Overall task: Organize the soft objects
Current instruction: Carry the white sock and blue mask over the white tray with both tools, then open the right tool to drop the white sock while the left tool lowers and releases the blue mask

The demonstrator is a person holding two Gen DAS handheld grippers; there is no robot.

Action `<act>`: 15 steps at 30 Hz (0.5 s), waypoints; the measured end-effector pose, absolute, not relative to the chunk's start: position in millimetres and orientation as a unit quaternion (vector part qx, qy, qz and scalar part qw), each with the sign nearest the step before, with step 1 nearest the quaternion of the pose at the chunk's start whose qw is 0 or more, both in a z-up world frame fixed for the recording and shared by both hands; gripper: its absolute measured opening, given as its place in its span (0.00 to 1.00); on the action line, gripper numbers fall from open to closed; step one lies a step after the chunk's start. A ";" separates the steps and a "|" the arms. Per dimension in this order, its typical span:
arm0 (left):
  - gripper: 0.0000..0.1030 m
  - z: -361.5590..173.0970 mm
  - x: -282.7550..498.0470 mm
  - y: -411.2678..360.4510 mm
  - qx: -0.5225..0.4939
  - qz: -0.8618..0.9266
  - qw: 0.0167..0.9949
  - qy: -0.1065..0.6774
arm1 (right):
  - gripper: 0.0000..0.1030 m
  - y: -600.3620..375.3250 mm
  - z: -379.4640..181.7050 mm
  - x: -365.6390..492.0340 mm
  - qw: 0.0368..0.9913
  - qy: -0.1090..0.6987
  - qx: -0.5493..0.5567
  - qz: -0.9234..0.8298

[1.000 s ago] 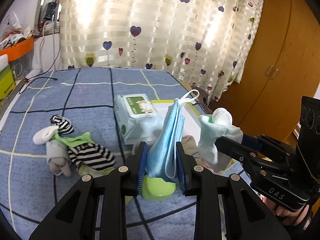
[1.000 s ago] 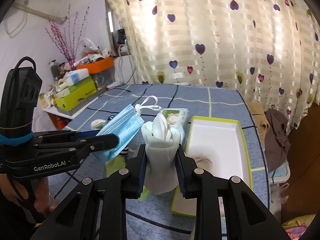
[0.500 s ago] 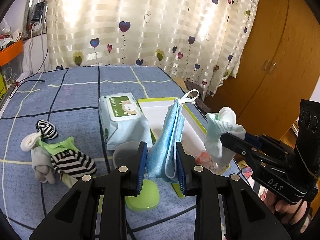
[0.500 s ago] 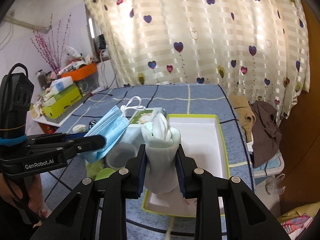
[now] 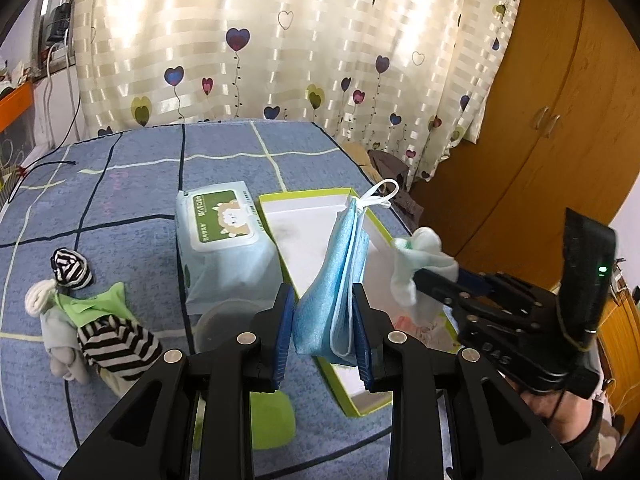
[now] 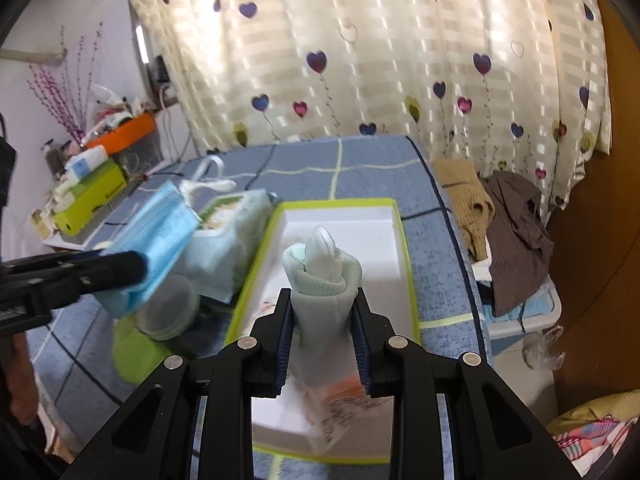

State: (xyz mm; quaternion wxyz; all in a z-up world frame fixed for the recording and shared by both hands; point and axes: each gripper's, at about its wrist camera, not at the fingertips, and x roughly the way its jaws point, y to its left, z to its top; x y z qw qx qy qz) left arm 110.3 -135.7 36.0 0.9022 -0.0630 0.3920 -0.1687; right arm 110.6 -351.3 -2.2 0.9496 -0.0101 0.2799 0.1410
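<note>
My left gripper [image 5: 323, 336] is shut on a folded blue face mask [image 5: 332, 280] and holds it above the near left edge of the white tray with a green rim [image 5: 304, 196]. My right gripper [image 6: 322, 344] is shut on a rolled pale green sock [image 6: 320, 280] and holds it over the tray [image 6: 336, 202]. The sock [image 5: 420, 264] and right gripper also show at the right of the left wrist view. The mask [image 6: 152, 236] shows at the left of the right wrist view.
A wet-wipes pack [image 5: 224, 236] lies left of the tray. Striped and grey socks with a green cloth [image 5: 88, 320] lie on the blue bedspread at left. A clear cup [image 6: 168, 308] and a green lid [image 6: 132, 348] sit near the tray. Clothes [image 6: 516, 232] lie off the bed's right edge.
Both grippers have moved right and forward with their loads. The sock now hangs over the tray and the mask has come to its left edge.
</note>
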 end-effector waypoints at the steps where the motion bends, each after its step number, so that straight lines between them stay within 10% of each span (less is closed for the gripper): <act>1: 0.28 35.6 111.8 -137.1 -0.062 -0.168 0.902 0.393 | 0.25 -352.8 -6.4 116.1 0.948 0.287 -0.009 0.140; 15: 0.28 27.1 143.5 -163.3 -0.053 -0.157 0.893 0.419 | 0.34 -357.0 -32.3 149.8 0.935 0.322 -0.007 0.149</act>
